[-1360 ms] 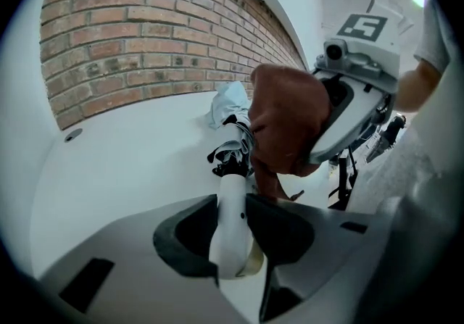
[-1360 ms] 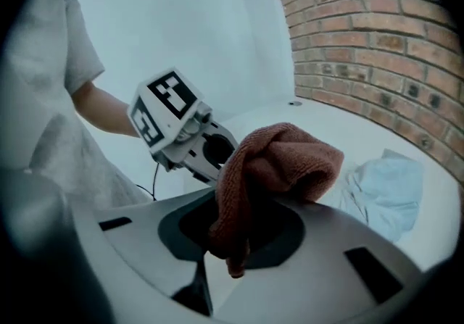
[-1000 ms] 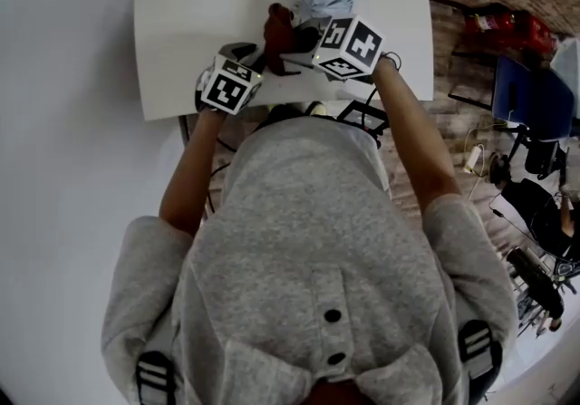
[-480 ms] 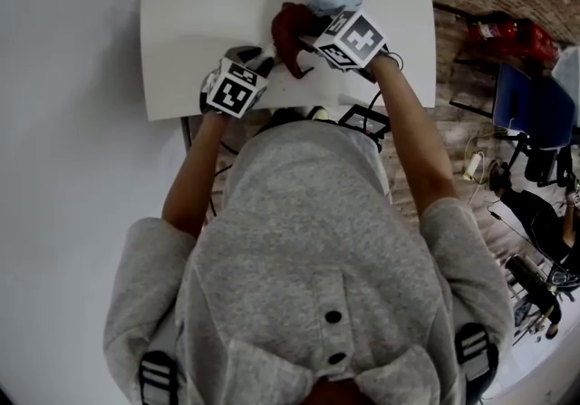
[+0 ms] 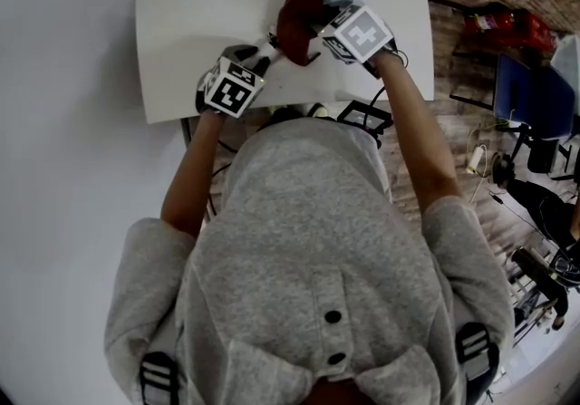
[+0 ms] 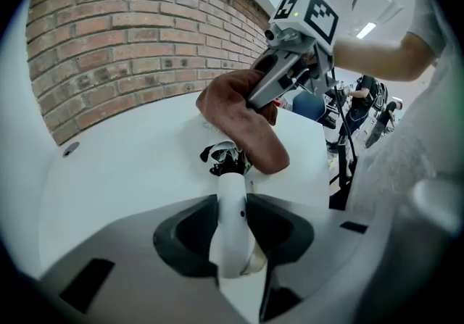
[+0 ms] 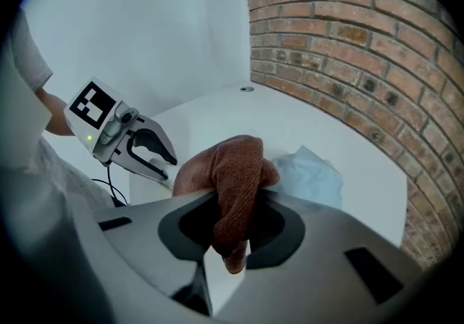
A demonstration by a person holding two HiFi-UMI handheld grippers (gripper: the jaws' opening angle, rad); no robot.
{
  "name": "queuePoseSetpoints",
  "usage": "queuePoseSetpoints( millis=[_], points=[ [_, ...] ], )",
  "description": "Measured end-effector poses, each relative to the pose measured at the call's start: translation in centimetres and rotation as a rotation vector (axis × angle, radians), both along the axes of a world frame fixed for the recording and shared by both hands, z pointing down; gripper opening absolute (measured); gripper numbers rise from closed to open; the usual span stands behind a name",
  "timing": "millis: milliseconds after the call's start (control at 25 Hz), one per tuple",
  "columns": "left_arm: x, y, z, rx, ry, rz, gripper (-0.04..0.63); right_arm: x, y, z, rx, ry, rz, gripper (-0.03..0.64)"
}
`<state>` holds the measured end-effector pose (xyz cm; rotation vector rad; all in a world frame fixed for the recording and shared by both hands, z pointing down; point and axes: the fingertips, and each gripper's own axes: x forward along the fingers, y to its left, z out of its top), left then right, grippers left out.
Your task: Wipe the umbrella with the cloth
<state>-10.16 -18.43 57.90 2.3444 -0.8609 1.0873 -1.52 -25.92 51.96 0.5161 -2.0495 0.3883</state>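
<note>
1. The flat white rectangular table (image 5: 199, 4) carries the whole job. The work sits at its right half, close to the near edge, probably so both arms reach it without stretching.
2. The right gripper (image 7: 232, 221) is clamped on the rust-brown terry cloth (image 7: 235, 170), with a fold of it hanging back through the jaws. Pinching the bunch rather than an edge seems meant to leave a loose pad in front that can be pressed down and dragged.
3. The left gripper (image 6: 233, 210) is closed on the smooth white handle of the folded umbrella (image 6: 230, 185). I judge this grip is there to steady the umbrella against the push of the wiping.
4. The cloth drapes over the umbrella just beyond the handle, touching it and covering most of what lies further on; only a little black-and-white fabric shows at the handle's far end.
5. The umbrella's long axis runs straight out along the left jaws — handle end towards the person, far end pointing away and to their right, into the cloth. It lies low and roughly level over the table; whether it rests on the surface I cannot tell.
6. A crumpled pale blue fabric bundle (image 7: 312, 174) lies on the table just behind the cloth, in line with that axis — whether it belongs to the umbrella is unclear
</note>
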Motion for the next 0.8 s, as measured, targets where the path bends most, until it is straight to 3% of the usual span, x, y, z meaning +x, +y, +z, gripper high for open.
queuePoseSetpoints(
  millis=[240,560,800],
  points=[
    [0.1,0.2,0.3,0.025,-0.049,0.044,0.135,2.3,-1.6,-0.5,0.058,0.018,0.075,0.078],
    [0.3,0.2,0.2,0.031,-0.039,0.051,0.135,5.7,-3.3,-1.5,0.094,0.016,0.170,0.078],
    [0.8,0.2,-0.5,0.016,-0.038,0.062,0.135,10.4,-5.1,-2.2,0.141,0.098,0.202,0.078]
  ],
)
